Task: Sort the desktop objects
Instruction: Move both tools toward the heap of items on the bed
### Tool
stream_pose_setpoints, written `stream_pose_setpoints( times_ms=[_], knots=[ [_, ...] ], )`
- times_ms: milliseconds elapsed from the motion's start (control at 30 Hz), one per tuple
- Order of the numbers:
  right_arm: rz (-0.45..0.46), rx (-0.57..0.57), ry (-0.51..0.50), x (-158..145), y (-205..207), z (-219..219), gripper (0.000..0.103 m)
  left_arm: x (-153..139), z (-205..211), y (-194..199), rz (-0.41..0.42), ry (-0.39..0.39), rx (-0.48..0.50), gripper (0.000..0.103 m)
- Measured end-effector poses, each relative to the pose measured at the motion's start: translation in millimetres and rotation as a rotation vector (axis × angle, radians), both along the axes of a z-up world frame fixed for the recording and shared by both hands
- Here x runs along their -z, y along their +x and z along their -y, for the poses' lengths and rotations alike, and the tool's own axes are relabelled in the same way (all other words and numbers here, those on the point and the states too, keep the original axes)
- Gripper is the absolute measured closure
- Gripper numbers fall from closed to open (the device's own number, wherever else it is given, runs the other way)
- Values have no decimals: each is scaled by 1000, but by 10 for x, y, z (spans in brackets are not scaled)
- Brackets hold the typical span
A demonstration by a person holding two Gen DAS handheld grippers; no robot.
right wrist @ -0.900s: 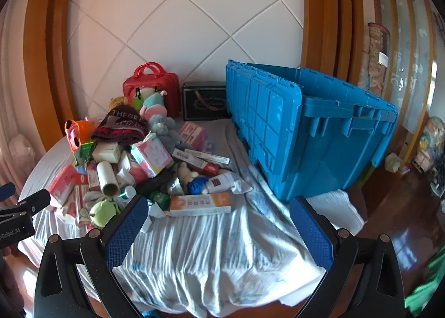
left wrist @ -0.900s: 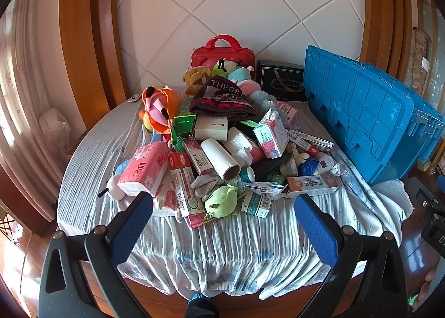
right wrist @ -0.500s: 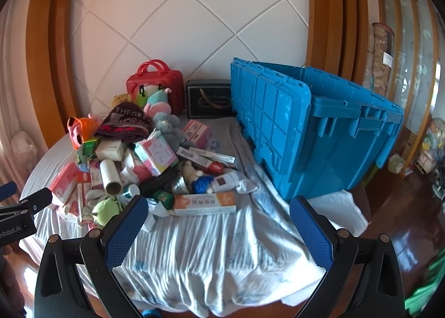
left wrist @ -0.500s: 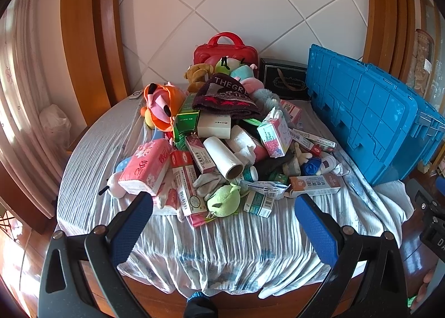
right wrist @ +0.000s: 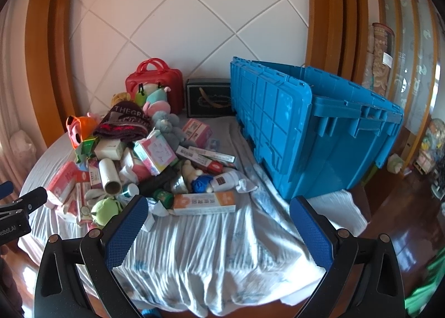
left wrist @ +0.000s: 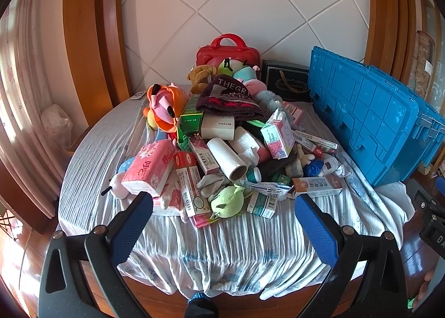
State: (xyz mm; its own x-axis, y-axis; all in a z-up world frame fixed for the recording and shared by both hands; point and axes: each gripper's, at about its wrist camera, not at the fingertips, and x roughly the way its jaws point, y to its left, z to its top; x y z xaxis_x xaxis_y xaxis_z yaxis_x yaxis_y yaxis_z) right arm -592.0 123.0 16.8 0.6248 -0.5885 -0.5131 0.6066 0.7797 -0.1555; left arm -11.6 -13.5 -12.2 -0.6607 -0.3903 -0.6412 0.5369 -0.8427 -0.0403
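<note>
Clutter (left wrist: pixel 222 156) lies piled beside the blue crate (left wrist: pixel 375 123); with left gripper (left wrist: pixel 222 223) and right gripper (right wrist: pixel 214 229) both wide open and empty, each should probably take one loose item from the edge nearest them.

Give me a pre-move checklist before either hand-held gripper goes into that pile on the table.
1. Left hand-held gripper open and empty: ok, jaws wide, nothing between them.
2. Right hand-held gripper open and empty: ok, same.
3. Near item free to pick: ok, the green plush lies at the pile's front edge with nothing on top of it.
4. Blue crate ready to receive: cannot tell, its inside is hidden from both views.
5. Pile stable: not ok, the paper roll and boxes lean on one another.
6. Cloth flat: not ok, it is wrinkled and hangs over the table edge.
</note>
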Motion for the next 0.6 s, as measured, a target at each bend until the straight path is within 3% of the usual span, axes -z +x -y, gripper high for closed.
stream_pose_setpoints(
  times_ms=[67,500,600],
  knots=[
    [-2,2,1,10,-1,10,0,4,6,0,1,1,-51,0],
    [-22,9,9,56,-1,44,0,46,63,7,-1,21,-111,0],
    [-36,13,22,119,7,93,0,88,170,85,-1,18,-161,0]
  ],
)
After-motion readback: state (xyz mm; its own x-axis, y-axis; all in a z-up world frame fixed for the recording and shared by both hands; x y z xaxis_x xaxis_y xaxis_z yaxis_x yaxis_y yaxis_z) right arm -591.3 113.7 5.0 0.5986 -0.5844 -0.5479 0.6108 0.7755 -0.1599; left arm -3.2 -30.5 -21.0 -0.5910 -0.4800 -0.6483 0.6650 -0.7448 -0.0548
